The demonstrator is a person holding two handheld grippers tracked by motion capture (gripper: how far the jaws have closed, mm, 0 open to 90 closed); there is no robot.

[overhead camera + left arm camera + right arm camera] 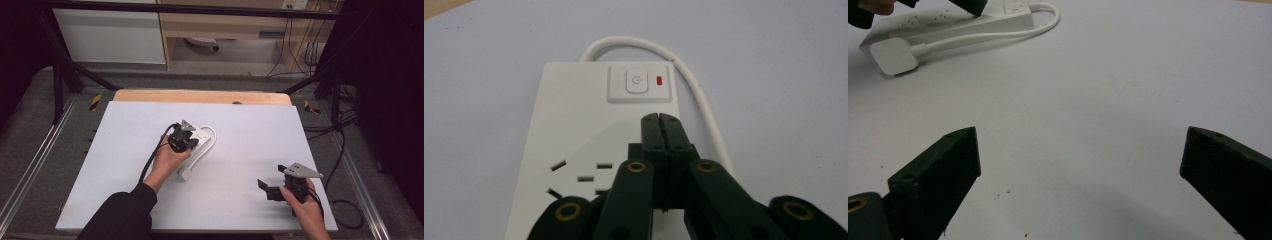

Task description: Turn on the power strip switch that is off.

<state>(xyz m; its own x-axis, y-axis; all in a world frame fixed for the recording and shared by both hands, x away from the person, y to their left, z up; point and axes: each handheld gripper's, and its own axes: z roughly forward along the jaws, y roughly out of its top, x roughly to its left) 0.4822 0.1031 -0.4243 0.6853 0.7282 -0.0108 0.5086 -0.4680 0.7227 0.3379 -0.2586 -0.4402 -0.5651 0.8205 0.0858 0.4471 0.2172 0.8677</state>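
The left gripper (659, 119) is squeezed tight with nothing in it, over the white power strip (589, 130) near the desk's (240, 200) middle; the right gripper (1080, 165) gapes wide by the near right corner

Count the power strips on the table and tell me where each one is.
1. The white power strip lies left of the table's middle, under the shut left gripper, its cable looped beside it.
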